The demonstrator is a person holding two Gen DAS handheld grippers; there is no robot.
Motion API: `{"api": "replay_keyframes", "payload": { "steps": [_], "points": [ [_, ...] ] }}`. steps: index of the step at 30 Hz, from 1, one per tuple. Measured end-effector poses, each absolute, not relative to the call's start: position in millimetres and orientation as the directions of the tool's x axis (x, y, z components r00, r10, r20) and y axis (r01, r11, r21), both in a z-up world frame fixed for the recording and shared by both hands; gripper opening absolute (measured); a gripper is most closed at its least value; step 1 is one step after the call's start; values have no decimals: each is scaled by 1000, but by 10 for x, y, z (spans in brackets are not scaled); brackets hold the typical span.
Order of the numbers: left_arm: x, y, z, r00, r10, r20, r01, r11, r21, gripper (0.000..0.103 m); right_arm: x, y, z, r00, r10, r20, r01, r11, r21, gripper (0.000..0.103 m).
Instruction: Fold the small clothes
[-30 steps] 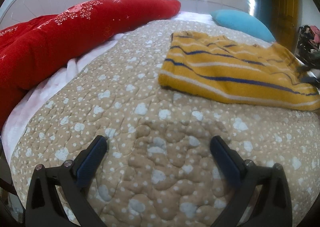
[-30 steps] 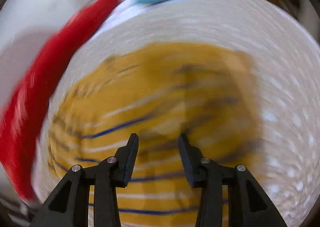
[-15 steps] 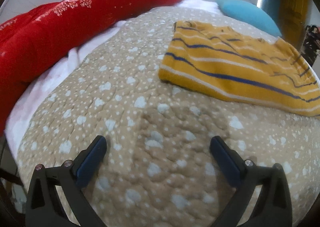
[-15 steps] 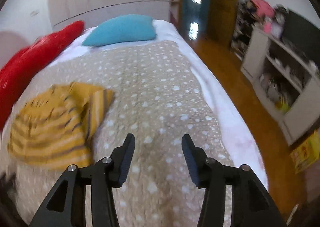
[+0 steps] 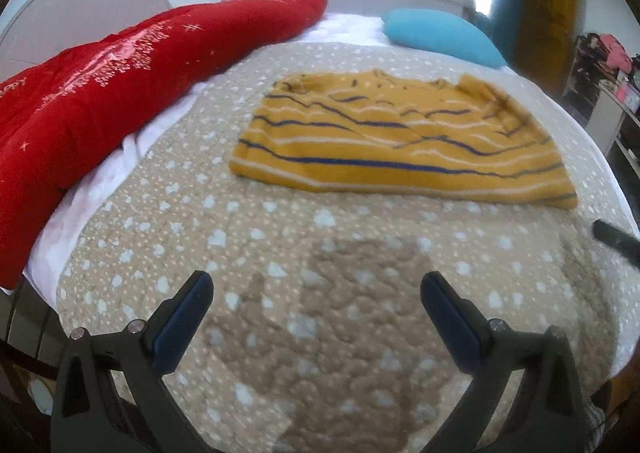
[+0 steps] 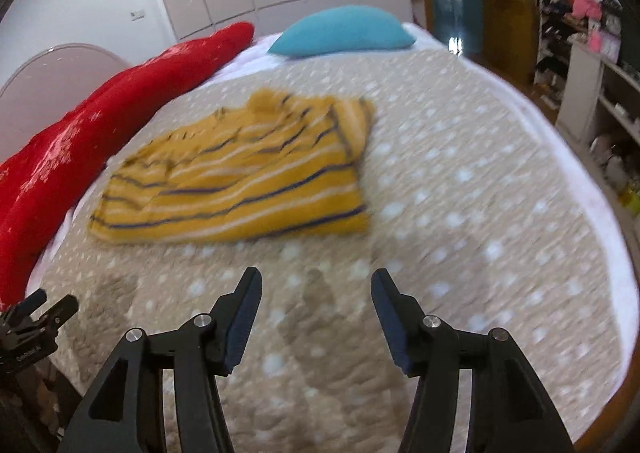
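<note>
**Both tools clear of folded shirt**

The yellow striped shirt [image 5: 400, 145] lies folded on the bed [image 5: 240, 237]. Left tool [image 5: 316, 309] released, empty; right tool [image 6: 316, 305] opening, empty. Blur obscures edges; the next fold probably needs level, matched corner grips.

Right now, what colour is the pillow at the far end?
Plain turquoise-blue pillow, clearest in the right wrist view.

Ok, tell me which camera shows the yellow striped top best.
The left wrist view: the yellow striped top lies broad and near the middle, its stripes fairly crisp. The right wrist view shows the whole top too, but off to the left and smeared by motion blur.
</note>
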State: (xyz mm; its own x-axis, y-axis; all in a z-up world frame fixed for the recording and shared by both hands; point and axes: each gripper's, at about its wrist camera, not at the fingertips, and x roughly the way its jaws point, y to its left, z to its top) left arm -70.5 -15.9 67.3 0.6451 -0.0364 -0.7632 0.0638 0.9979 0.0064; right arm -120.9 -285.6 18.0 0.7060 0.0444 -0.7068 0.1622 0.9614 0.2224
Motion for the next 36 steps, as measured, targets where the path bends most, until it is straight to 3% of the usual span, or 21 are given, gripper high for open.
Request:
{"api": "replay_keyframes", "payload": {
  "steps": [22,36],
  "points": [
    [-629,-315,263,542,-56,-838,110,994,4,103,-1181,-2615,-209,645,61,-762,160,964,213,64],
    [-589,-350,125,540,-37,-841,107,994,25,103,-1098,-2534,-331,640,42,-767,147,973,176,76]
  ]
}}
